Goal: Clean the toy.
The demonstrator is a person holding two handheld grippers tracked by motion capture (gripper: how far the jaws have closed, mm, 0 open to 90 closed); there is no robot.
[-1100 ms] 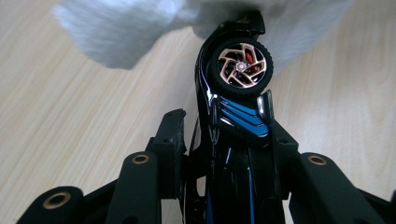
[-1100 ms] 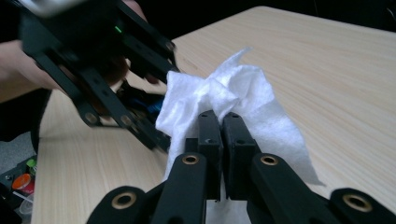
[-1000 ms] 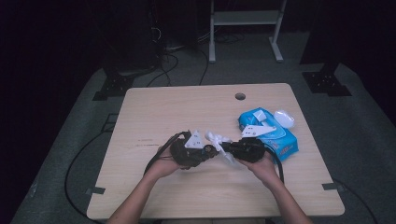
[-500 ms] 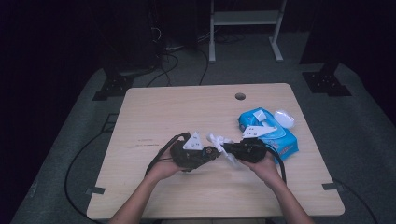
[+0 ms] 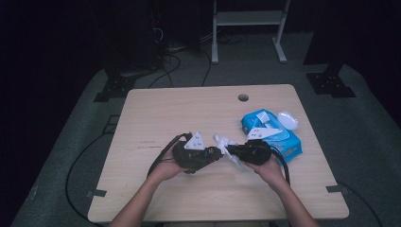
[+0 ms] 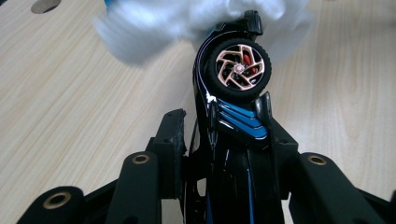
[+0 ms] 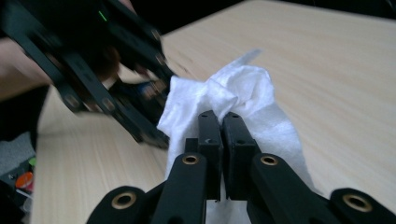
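In the high view, two hands come in from the bottom edge, each with one gripper, and they meet over the front half of the wooden surface (image 5: 156, 113). The left gripper (image 5: 213, 153) points to the right and the right gripper (image 5: 232, 150) points to the left, so their tips are almost touching. Between them there is one white wipe (image 5: 223, 142), crumpled. Behind the right hand lies one blue pack of wipes (image 5: 288, 140), and just beside its far corner sits one small white oval thing (image 5: 287, 119), maybe a lid; it is too small to be sure. The surface has one round hole (image 5: 243, 98) near its far edge.

In the left gripper view, the left gripper (image 6: 224, 135) is closed on one black toy car (image 6: 233, 116) with blue stripes. The car stands on its end between the jaws, and one wheel with a copper rim (image 6: 239, 70) faces the camera. The white wipe (image 6: 154, 23) lies blurred against the top of the car.

In the right gripper view, the right gripper (image 7: 220, 123) has its jaws pressed almost together, and they pinch the white wipe (image 7: 233, 95). The wipe hangs just above the surface (image 7: 327, 70). The left gripper (image 7: 116, 79) is near at the upper left, blurred, beside the wipe.
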